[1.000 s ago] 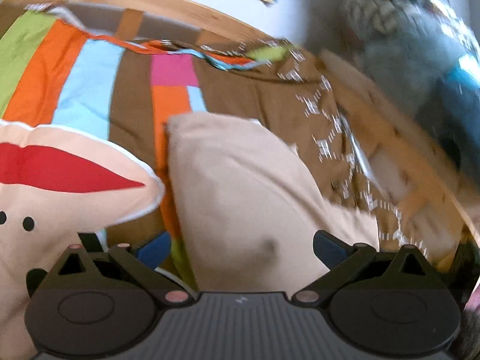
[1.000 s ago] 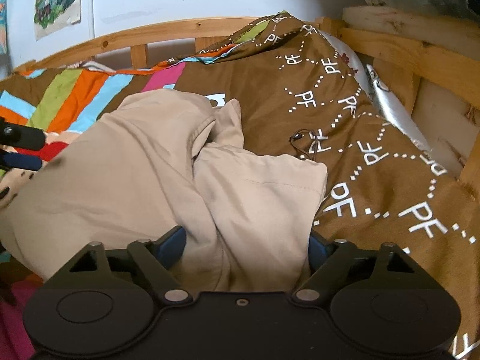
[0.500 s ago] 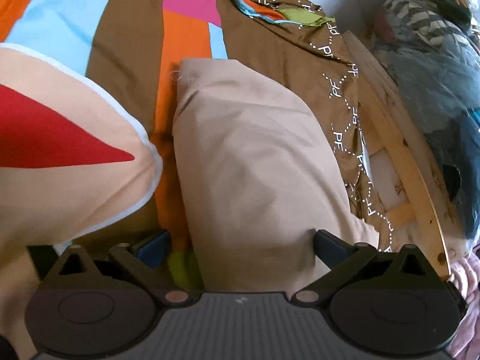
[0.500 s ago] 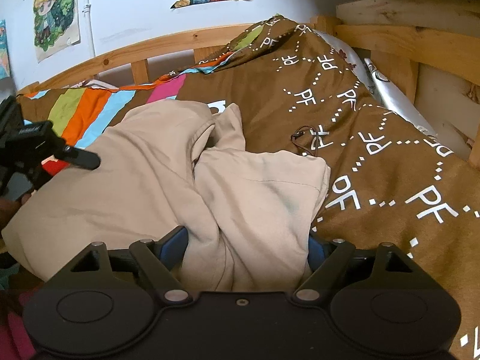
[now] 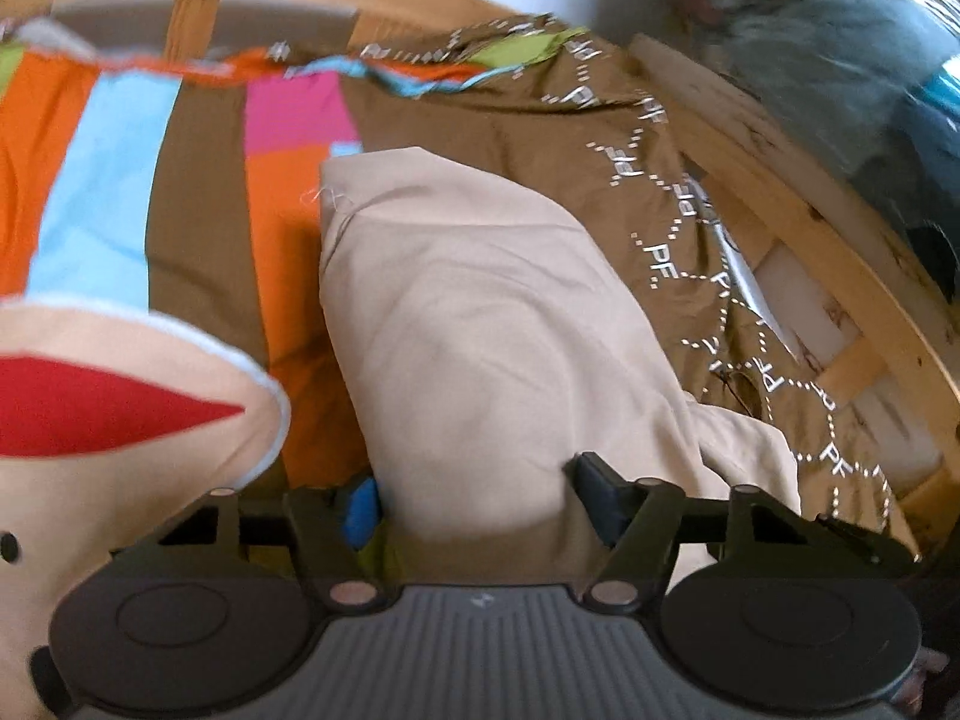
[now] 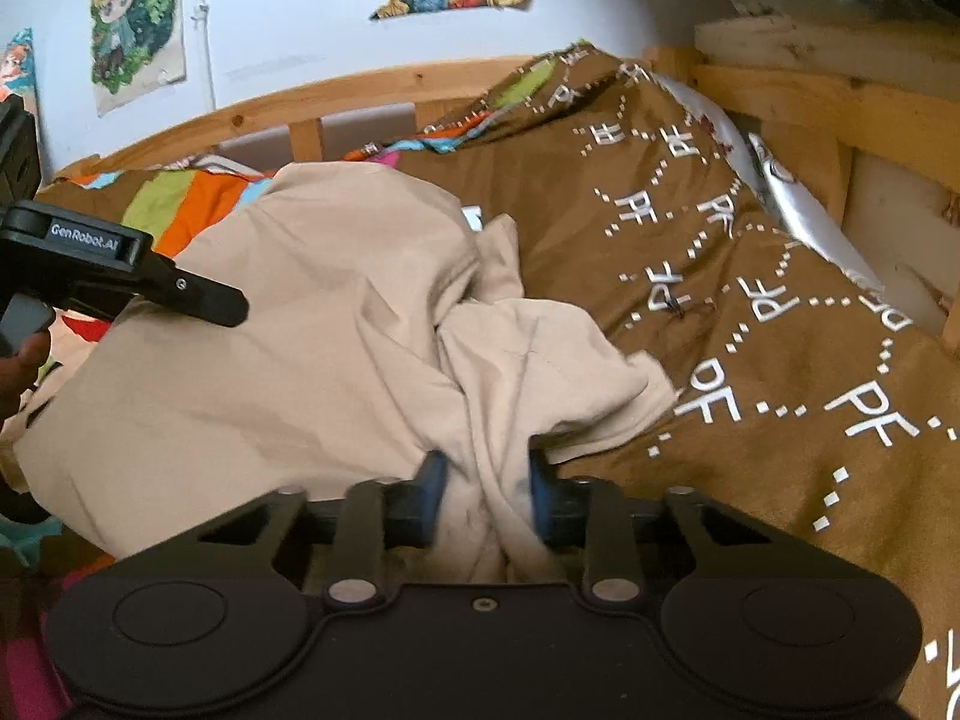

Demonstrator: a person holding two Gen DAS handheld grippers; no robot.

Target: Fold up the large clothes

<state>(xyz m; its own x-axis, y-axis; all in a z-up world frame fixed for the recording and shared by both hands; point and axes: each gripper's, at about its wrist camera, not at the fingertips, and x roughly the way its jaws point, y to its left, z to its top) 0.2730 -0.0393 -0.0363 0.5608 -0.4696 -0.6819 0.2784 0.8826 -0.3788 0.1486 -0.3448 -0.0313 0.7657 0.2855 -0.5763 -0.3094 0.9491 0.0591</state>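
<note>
On bed, grippers (image 6: 483,489) apparently pinch garment (image 6: 312,324)

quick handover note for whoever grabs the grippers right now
Right gripper: jaws closed in on a bunched fold of the beige garment, gripping it.
Left gripper: jaws wide, garment between them, not clamped.
The garment lies rumpled on the brown bedspread, beside a cushion.
Done: one end gripped. Left: probably close the left, spread the garment flat, then fold.
</note>
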